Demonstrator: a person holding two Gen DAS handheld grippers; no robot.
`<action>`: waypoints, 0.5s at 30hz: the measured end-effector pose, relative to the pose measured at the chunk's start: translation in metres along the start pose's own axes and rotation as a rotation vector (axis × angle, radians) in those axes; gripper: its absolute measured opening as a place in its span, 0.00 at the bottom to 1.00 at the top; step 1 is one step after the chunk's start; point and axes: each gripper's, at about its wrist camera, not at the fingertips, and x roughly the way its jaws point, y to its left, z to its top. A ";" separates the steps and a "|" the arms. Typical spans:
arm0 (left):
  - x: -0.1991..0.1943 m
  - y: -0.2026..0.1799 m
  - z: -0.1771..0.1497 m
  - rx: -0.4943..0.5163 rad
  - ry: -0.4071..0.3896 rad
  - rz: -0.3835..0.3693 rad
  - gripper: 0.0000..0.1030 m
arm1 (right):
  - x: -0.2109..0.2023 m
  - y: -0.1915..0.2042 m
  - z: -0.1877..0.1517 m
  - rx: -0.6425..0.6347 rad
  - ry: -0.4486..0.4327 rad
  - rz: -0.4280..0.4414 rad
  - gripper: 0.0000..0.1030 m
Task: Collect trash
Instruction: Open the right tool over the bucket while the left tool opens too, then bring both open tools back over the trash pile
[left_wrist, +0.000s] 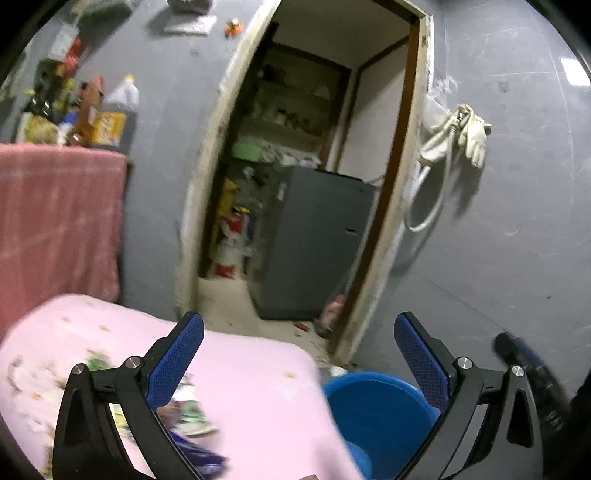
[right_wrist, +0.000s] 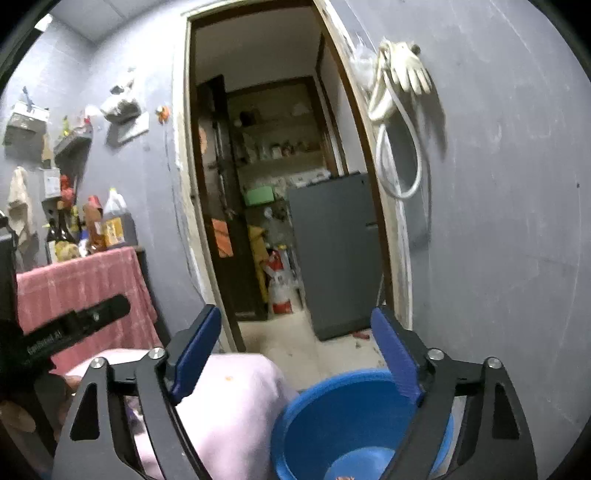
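My left gripper is open, with nothing between its blue pads. Below it lies a pink flowered cloth with crumpled wrappers on it at the lower left, blurred. A blue bucket stands on the floor right of the cloth. My right gripper is open and empty too, held above the bucket and the cloth's edge. Something small and orange shows at the bucket's bottom; I cannot tell what it is.
Straight ahead an open doorway leads to a room with a grey fridge and shelves. A table under a pink towel carries bottles at the left. Gloves and a hose hang on the grey wall.
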 end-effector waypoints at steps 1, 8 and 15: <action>-0.003 0.005 -0.002 0.007 -0.006 0.005 0.98 | -0.003 0.004 0.003 -0.006 -0.013 0.006 0.87; -0.042 0.034 0.004 0.053 -0.065 0.100 0.98 | -0.020 0.042 0.020 -0.062 -0.084 0.063 1.00; -0.083 0.070 0.005 0.073 -0.101 0.171 0.98 | -0.032 0.090 0.022 -0.130 -0.131 0.144 1.00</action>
